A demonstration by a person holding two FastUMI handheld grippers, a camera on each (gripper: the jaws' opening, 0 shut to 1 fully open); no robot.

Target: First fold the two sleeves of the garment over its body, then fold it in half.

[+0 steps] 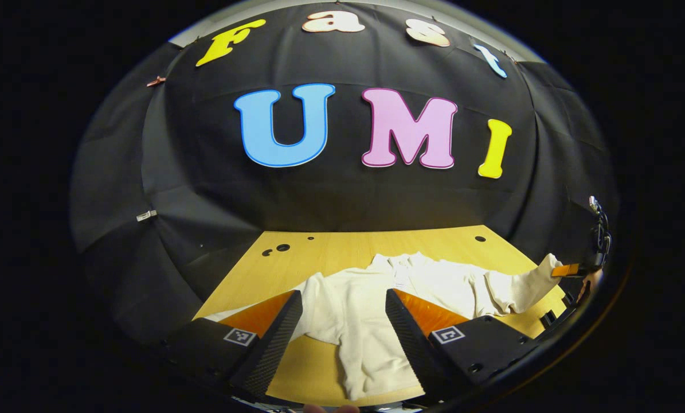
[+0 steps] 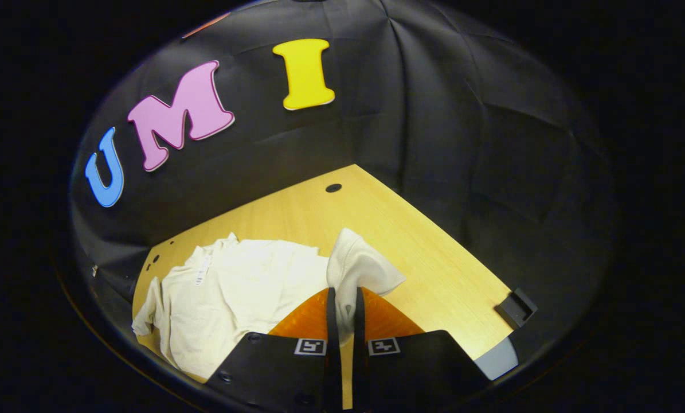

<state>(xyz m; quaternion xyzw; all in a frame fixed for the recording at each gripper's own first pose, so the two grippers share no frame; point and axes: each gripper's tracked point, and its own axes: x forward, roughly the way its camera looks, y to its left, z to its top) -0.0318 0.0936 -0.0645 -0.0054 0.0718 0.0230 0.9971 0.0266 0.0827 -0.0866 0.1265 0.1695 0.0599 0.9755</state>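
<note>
On table (image 2: 434, 269): 1 garment (image 2: 233, 287); right hand-held gripper (image 2: 342, 312) pinching 1 sleeve (image 2: 356, 269).

Left gripper view sits low at the near edge of the yellow wooden table (image 1: 342, 244), facing the back wall; right gripper view looks down from the right, closer in; both share the cream long-sleeved garment (image 1: 371, 304).

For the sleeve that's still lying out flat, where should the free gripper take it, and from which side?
Take the flat sleeve at its cuff end, coming in from the outer side, away from the body. It lies spread off the shoulder, so its end is a free edge to pinch. The left gripper hangs open above the garment; the right gripper holds the other sleeve.
</note>
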